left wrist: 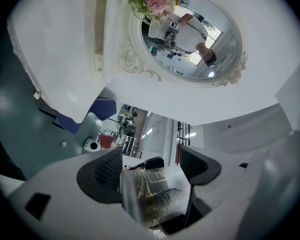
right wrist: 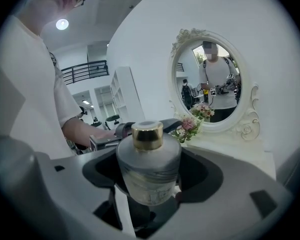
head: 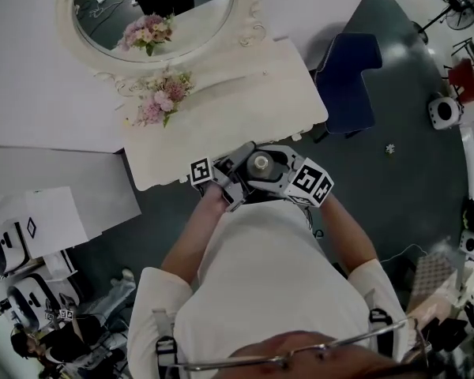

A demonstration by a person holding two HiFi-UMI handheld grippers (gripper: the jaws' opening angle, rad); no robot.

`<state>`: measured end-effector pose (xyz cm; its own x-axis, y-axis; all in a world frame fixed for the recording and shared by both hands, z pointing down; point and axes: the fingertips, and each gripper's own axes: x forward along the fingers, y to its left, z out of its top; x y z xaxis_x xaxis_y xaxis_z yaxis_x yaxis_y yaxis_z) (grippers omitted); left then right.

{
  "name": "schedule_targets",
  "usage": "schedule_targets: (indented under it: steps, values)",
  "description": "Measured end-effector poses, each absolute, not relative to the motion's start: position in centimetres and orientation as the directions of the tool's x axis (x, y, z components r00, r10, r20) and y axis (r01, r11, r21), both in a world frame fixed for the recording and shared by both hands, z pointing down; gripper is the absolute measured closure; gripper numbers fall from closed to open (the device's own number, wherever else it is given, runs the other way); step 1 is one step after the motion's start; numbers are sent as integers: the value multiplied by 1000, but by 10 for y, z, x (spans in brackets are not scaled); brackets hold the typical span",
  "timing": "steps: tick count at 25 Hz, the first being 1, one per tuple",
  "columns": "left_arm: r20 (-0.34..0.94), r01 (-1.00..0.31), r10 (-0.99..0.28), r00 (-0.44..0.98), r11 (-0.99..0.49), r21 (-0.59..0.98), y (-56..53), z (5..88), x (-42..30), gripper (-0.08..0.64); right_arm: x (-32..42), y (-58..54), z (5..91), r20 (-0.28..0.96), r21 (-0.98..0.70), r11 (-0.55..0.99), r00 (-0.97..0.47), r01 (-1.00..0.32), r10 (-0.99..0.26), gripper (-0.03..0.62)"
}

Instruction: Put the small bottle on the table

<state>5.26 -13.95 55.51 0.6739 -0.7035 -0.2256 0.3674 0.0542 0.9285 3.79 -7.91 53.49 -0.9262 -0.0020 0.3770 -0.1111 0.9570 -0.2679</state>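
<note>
Claws on both sides grip one thing. The right claw [right wrist: 151, 173] pinches the small bottle [right wrist: 149, 156] round its frosted body, upright with its gold cap [right wrist: 147, 134] on top. The left claw [left wrist: 151, 168] is pressed onto clear, gold-printed glass that fills its gap, seemingly the same bottle. From the head view the bottle hangs between the two grippers at the near edge of the white counter [head: 221, 125], close to the person's chest, with pink flowers [head: 164, 97] and an oval mirror [head: 154, 6] farther back.

Left gripper [left wrist: 151, 168] and right gripper [right wrist: 149, 176] close together at chest, fingers gripping small bottle [head: 261, 163].
</note>
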Motion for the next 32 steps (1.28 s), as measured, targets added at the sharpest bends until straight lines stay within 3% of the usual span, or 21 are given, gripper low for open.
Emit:
schedule_targets:
  steps: [12,32]
  values:
    - [-206,383,-731,651,81,920,-168,580,27,209,30,-138,565,413,-293,940,-910,-173,-39,249]
    - [-107,245,-597,795,155,957,-243,636,3,209,24,-305,674,479,-337,800,-822,-496,-308,249]
